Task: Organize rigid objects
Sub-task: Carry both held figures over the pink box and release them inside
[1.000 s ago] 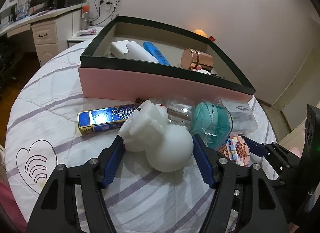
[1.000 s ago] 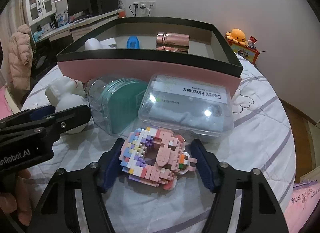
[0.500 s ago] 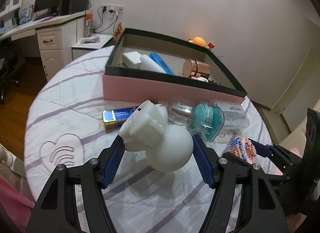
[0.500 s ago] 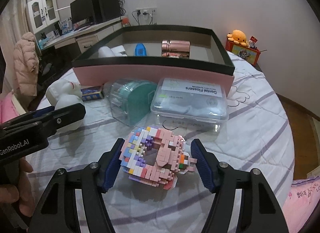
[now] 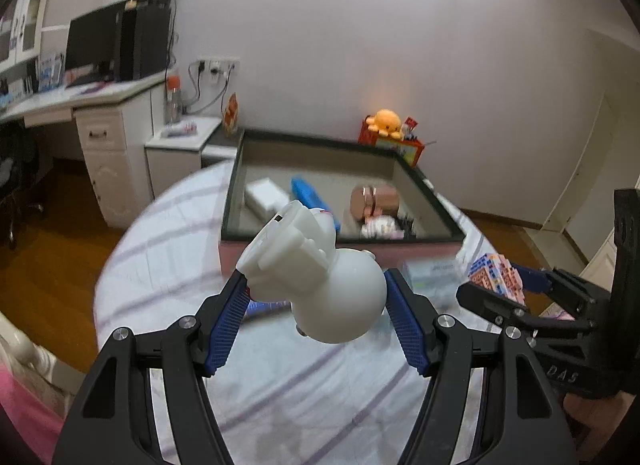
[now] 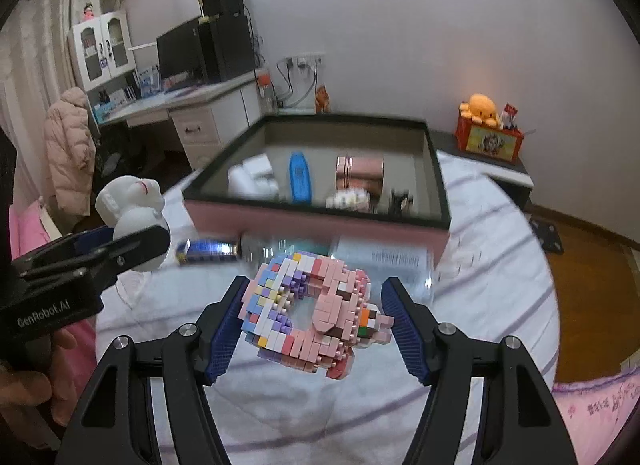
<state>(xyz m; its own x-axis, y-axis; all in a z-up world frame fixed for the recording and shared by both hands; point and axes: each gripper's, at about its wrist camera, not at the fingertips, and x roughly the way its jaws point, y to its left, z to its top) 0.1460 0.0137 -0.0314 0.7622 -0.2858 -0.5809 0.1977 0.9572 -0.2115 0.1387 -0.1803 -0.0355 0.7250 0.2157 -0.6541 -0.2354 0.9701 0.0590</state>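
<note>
The left gripper point(image 5: 316, 305) clamps a white figurine point(image 5: 316, 281) at frame centre; the right gripper point(image 6: 316, 325) clamps a brick donut point(image 6: 316, 309). Carry both level over the box point(image 6: 436, 185), probably clearing its blurred rim, then lower.

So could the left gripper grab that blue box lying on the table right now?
Probably not: the left gripper is already clamped on the white rounded figurine and raised above the table, so the blue box stays out of reach until it lets go.
</note>
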